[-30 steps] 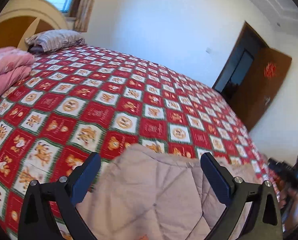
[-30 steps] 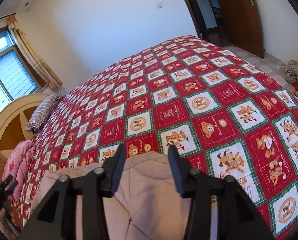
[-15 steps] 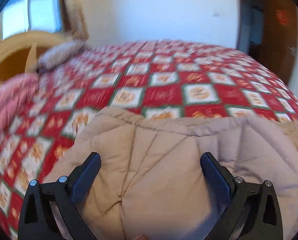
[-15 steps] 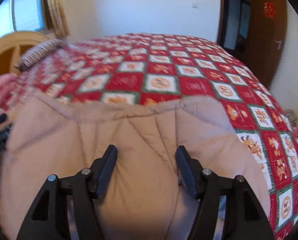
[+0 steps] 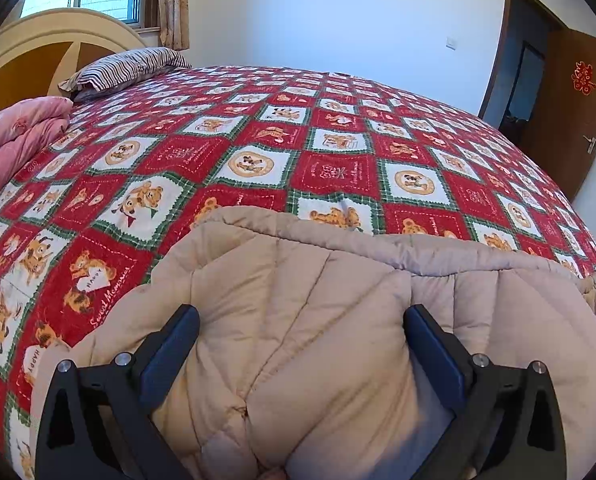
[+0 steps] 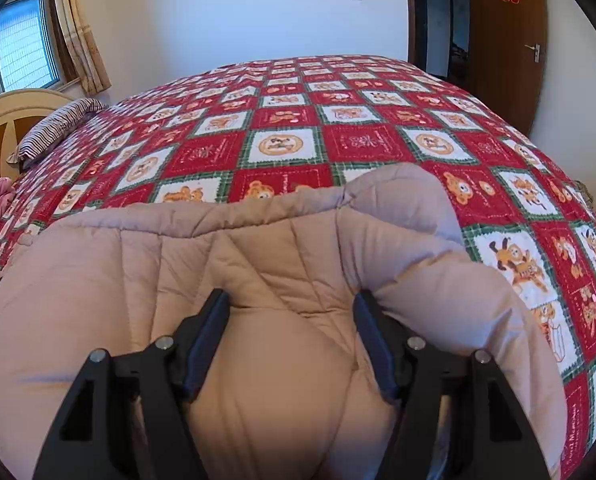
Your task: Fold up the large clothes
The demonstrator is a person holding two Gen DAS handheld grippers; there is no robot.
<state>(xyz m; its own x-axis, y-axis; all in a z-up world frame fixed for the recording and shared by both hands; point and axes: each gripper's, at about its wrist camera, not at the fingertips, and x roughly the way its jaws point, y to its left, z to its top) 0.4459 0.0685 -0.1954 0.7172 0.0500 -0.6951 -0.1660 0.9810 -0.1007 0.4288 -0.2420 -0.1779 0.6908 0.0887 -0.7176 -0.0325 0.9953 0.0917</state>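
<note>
Nearest, the left hand-held gripper (image 5: 301, 354) stands wide apart over the puffy beige quilted padded garment (image 5: 317, 320), pads clear of it. The right hand-held gripper (image 6: 292, 334) is also apart, a bulge of padding between its jaws (whether the pads press, I cannot tell). The garment lies bunched at the near edge of the red-and-white checked bear-print bed (image 5: 337, 168). It looks soft, bulky and springy, probably light; best pinched at the stitched hem.
</note>
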